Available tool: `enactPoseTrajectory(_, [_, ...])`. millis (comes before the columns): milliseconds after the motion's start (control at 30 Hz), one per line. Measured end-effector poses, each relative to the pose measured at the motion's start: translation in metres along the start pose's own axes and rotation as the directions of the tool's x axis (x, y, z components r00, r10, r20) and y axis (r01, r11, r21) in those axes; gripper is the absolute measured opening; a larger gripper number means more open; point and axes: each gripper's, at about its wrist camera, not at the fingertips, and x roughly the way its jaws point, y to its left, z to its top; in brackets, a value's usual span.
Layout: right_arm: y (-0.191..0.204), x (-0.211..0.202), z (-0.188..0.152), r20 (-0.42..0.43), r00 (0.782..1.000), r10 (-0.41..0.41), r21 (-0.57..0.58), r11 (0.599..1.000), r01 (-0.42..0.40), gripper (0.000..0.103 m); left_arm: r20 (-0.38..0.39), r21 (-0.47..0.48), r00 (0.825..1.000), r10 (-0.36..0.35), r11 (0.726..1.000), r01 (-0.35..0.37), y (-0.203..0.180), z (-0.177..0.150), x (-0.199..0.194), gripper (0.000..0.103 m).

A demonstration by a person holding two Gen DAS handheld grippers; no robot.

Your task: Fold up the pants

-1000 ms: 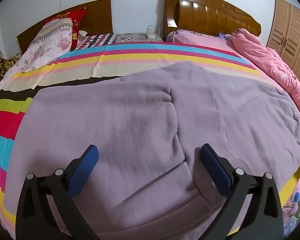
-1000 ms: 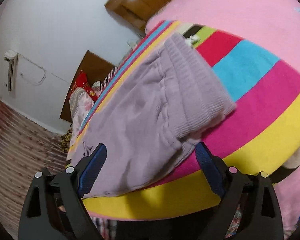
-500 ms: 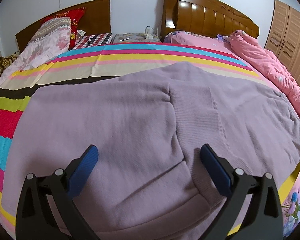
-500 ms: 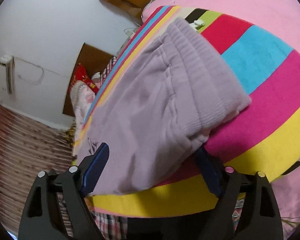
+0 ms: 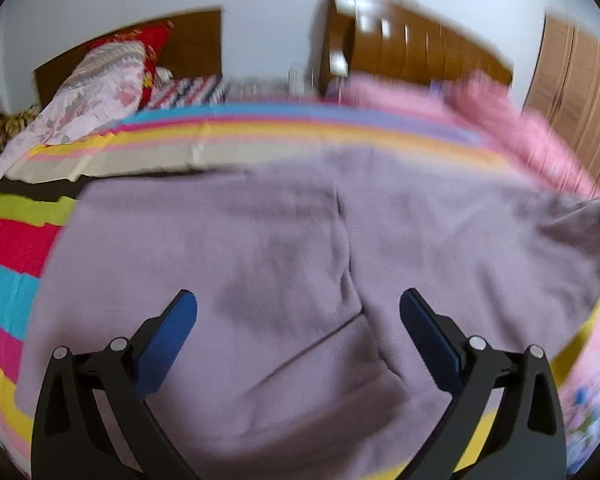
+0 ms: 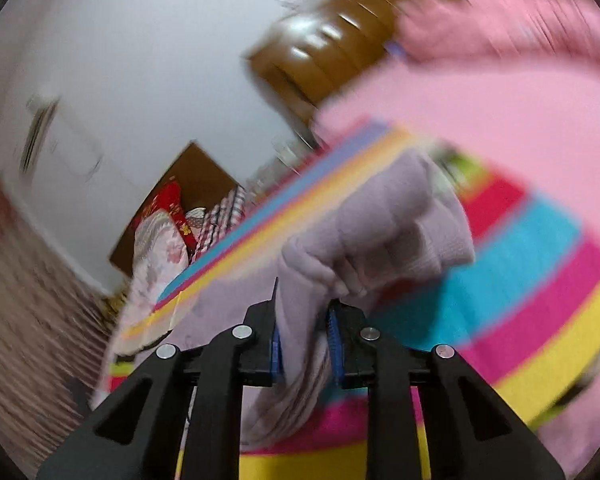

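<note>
The lilac pants (image 5: 284, 248) lie spread across the striped bedspread (image 5: 16, 248). My left gripper (image 5: 298, 312) is open and empty, hovering over the near middle of the pants. In the right wrist view my right gripper (image 6: 303, 330) is shut on the ribbed end of the pants (image 6: 364, 240) and lifts it off the bed, bunched. That raised end shows at the far right of the left wrist view (image 5: 596, 212). Both views are blurred by motion.
A pink quilt (image 5: 512, 140) lies at the right of the bed. Pillows (image 5: 104, 76) sit at the left headboard, and a second wooden headboard (image 5: 412, 44) and a wardrobe (image 5: 580, 84) stand behind. The striped bedspread (image 6: 540, 280) shows under the lifted cloth.
My right gripper has closed on the ribbed end of the pants and raised it. The left gripper has shifted slightly but stays open over the pants.
</note>
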Motion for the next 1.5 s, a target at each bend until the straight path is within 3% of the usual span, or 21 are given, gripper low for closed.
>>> enactPoseTrajectory(67, [0.054,0.006,0.004,0.027,1.000,-0.003,-0.166,0.986,0.008,0.022,0.076,-0.096,0.997,-0.019,0.995,0.027,0.028,0.003,-0.029,0.101])
enactPoseTrajectory(167, [0.144,0.030,-0.013,0.034,0.999,0.014,-0.422,0.907,0.002,0.022,0.131,-0.226,0.991,0.001,0.974,0.029,0.074,0.005,-0.060,0.101])
enactPoseTrajectory(267, [0.224,0.065,-0.063,-0.026,0.999,0.046,-0.620,0.783,-0.053,0.022,0.152,-0.349,0.988,-0.034,0.933,0.086,0.117,0.000,-0.082,0.101])
enactPoseTrajectory(367, [0.277,0.107,-0.147,-0.141,0.990,0.013,-0.789,0.602,-0.120,0.022,0.144,-0.408,0.985,-0.100,0.900,0.151,0.142,-0.011,-0.091,0.101])
enactPoseTrajectory(467, [0.279,0.134,-0.214,-0.175,0.981,-0.078,-0.882,0.456,-0.121,0.021,0.098,-0.428,0.972,-0.212,0.873,0.233,0.149,-0.023,-0.085,0.101])
enactPoseTrajectory(533, [0.278,0.136,-0.227,-0.130,0.988,-0.078,-0.914,0.396,-0.089,0.022,0.068,-0.436,0.956,-0.286,0.853,0.286,0.147,-0.026,-0.076,0.101])
enactPoseTrajectory(600, [0.281,0.132,-0.233,-0.071,0.995,-0.064,-0.936,0.348,-0.044,0.021,0.052,-0.463,0.916,-0.397,0.803,0.374,0.142,-0.026,-0.061,0.101])
enactPoseTrajectory(667, [0.280,0.128,-0.232,-0.050,0.997,-0.052,-0.939,0.342,-0.030,0.021,0.051,-0.482,0.869,-0.492,0.750,0.453,0.135,-0.021,-0.047,0.101])
enactPoseTrajectory(767, [0.280,0.124,-0.244,0.020,0.999,-0.042,-0.964,0.265,0.031,0.021,0.015,-0.491,0.783,-0.622,0.677,0.548,0.115,-0.005,-0.021,0.101])
enactPoseTrajectory(933, [0.271,0.110,-0.250,0.069,0.997,-0.030,-0.976,0.205,0.074,0.021,-0.082,-0.513,0.714,-0.695,0.644,0.567,0.087,0.024,0.022,0.101])
enactPoseTrajectory(1000, [0.269,0.109,-0.252,0.081,0.996,-0.025,-0.978,0.193,0.084,0.021,-0.141,-0.556,0.703,-0.697,0.643,0.526,0.081,0.027,0.044,0.101])
enactPoseTrajectory(1067, [0.269,0.109,-0.252,0.077,0.997,-0.029,-0.979,0.186,0.081,0.022,-0.168,-0.550,0.724,-0.669,0.673,0.494,0.075,0.032,0.055,0.092])
enactPoseTrajectory(1100, [0.268,0.108,-0.252,0.069,0.997,-0.027,-0.982,0.176,0.073,0.026,-0.179,-0.529,0.748,-0.639,0.704,0.474,0.070,0.034,0.055,0.080])
enactPoseTrajectory(1133, [0.267,0.108,-0.250,0.057,0.998,-0.022,-0.983,0.175,0.060,0.031,-0.195,-0.521,0.761,-0.619,0.723,0.454,0.068,0.035,0.058,0.044])
enactPoseTrajectory(1167, [0.265,0.104,-0.245,0.040,0.999,-0.011,-0.981,0.188,0.042,0.050,-0.215,-0.524,0.768,-0.603,0.735,0.430,0.066,0.033,0.061,0.036])
enactPoseTrajectory(1200, [0.260,0.094,-0.237,0.024,1.000,0.017,-0.975,0.220,0.020,0.074,-0.206,-0.524,0.774,-0.599,0.736,0.429,0.067,0.032,0.061,0.034])
enactPoseTrajectory(1233, [0.254,0.081,-0.228,0.014,0.998,0.065,-0.967,0.256,-0.003,0.081,-0.202,-0.518,0.782,-0.590,0.742,0.426,0.067,0.033,0.064,0.032])
enactPoseTrajectory(1267, [0.247,0.067,-0.218,0.008,0.993,0.116,-0.954,0.299,-0.027,0.083,-0.194,-0.516,0.787,-0.585,0.744,0.425,0.069,0.031,0.065,0.031])
enactPoseTrajectory(1367, [0.208,0.024,-0.180,0.025,0.978,0.207,-0.868,0.491,-0.082,0.089,-0.179,-0.511,0.790,-0.586,0.742,0.434,0.069,0.030,0.065,0.031])
enactPoseTrajectory(1400, [0.184,0.014,-0.166,0.020,0.980,0.197,-0.809,0.579,-0.100,0.089,-0.179,-0.506,0.795,-0.579,0.747,0.431,0.068,0.031,0.065,0.031])
enactPoseTrajectory(1500, [0.135,0.022,-0.158,-0.080,0.995,0.055,-0.699,0.708,-0.096,0.089,-0.174,-0.483,0.816,-0.552,0.769,0.418,0.062,0.034,0.062,0.028])
